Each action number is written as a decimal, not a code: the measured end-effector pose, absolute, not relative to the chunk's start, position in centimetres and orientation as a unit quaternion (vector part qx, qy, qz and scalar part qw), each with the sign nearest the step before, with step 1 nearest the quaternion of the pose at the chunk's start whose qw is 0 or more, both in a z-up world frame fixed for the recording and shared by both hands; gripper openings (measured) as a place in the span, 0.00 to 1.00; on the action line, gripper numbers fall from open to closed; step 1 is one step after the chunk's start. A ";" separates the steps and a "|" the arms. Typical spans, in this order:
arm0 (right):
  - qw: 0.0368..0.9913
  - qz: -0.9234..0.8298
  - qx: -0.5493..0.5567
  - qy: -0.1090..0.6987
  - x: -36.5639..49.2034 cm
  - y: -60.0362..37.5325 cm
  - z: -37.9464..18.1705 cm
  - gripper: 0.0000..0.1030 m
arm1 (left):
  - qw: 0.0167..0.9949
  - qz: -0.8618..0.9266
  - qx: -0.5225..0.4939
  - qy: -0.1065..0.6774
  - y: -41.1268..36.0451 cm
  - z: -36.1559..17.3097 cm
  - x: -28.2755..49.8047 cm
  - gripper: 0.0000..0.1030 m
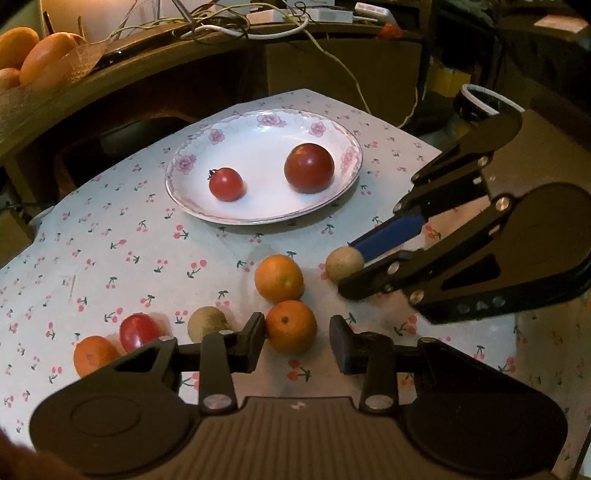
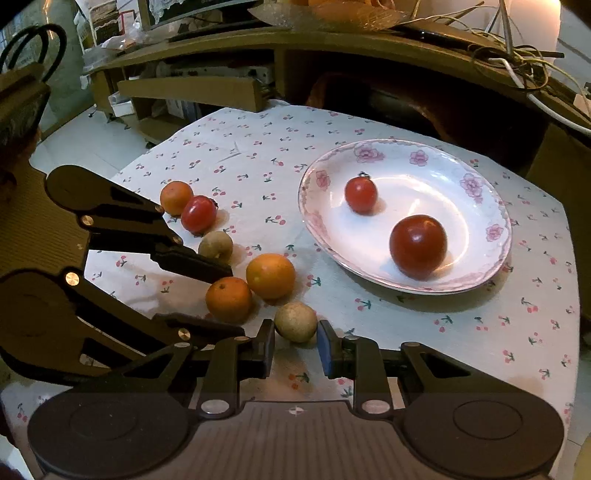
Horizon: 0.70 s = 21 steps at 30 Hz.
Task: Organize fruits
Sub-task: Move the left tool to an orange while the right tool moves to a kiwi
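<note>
The right hand-held black two-finger gripper, angled down at the cherry-print white tablecloth, has its jaws drawn in on a small round tan fruit, one pad against each side, the fruit resting on the cloth; beside it the left hand-held black gripper brackets a small orange citrus fruit, its left finger touching the peel while a sliver of cloth shows before its right finger, so it is not yet clamped. The step in hand looks like a paired pick-up from the loose cluster; the next move calls for the left jaws to finish closing, then both fruits to be lifted clear and carried toward the plate without knocking the neighbours, which sit close enough to roll. Just beyond the grippers lie a second orange citrus fruit, another tan fruit, a glossy red tomato and a third orange citrus, all on the cloth. Farther off, the white oval porcelain plate with pink flower rim already holds a small red tomato and a larger dark red tomato, well apart. Behind, a wooden shelf carries tangled cables.
</note>
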State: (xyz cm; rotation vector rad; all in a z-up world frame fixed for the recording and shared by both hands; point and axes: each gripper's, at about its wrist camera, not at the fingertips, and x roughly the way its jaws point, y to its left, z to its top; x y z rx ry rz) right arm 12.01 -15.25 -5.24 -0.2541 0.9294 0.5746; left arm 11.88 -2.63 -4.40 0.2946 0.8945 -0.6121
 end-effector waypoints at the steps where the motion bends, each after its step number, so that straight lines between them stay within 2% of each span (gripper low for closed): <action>1: 0.846 0.273 -0.121 0.442 12.0 -15.4 -5.2 0.26 | 0.846 -0.291 0.140 0.424 -2.6 -4.3 11.8 0.38; 4: 0.843 0.277 -0.130 0.442 11.9 -15.8 -5.0 0.26 | 0.844 -0.295 0.148 0.423 -2.8 -4.0 11.6 0.35; 21: 0.831 0.285 -0.149 0.453 11.5 -16.0 -5.7 0.29 | 0.841 -0.292 0.151 0.430 -3.2 -4.5 12.1 0.37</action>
